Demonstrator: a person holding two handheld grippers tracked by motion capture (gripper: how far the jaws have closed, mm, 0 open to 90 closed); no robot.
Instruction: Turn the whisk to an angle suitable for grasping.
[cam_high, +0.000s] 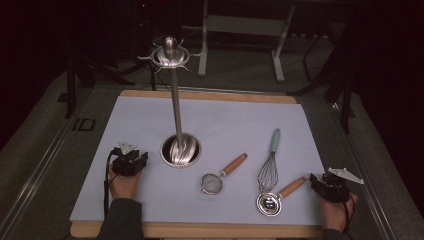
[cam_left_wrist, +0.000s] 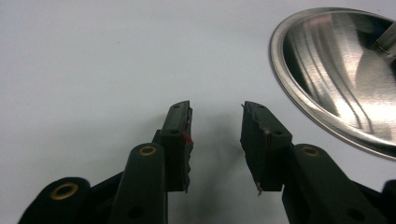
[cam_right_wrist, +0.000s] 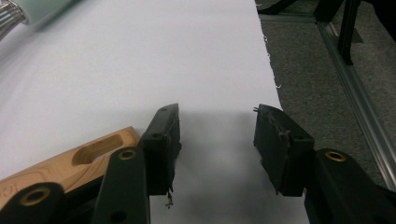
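While both hands rest at the near edge of the surface (cam_high: 150, 107), we hold the left gripper (cam_left_wrist: 215, 140) with its jaws apart and nothing between them, just beside the steel base (cam_left_wrist: 336, 74) of the utensil stand (cam_high: 176, 107). Our right gripper (cam_right_wrist: 215, 144) also has its jaws spread and bare, with the wooden handle of the scoop (cam_high: 272, 200) lying just to their left.

We judge the step in hand to be picking up that nearest scoop with the right gripper. To do it well, we should swing the jaws left until the handle lies squarely between them, keep them level with the surface, and close on the middle of the wood, not on its slotted end, so the heavy steel head does not tip down. We should lift slowly and keep clear of the whisk (cam_high: 270, 160), which lies close by.

By our count there is 1 stand, 1 whisk with a pale green handle, 1 small strainer (cam_high: 220, 177) with a wooden handle, 1 scoop, and 2 grippers.
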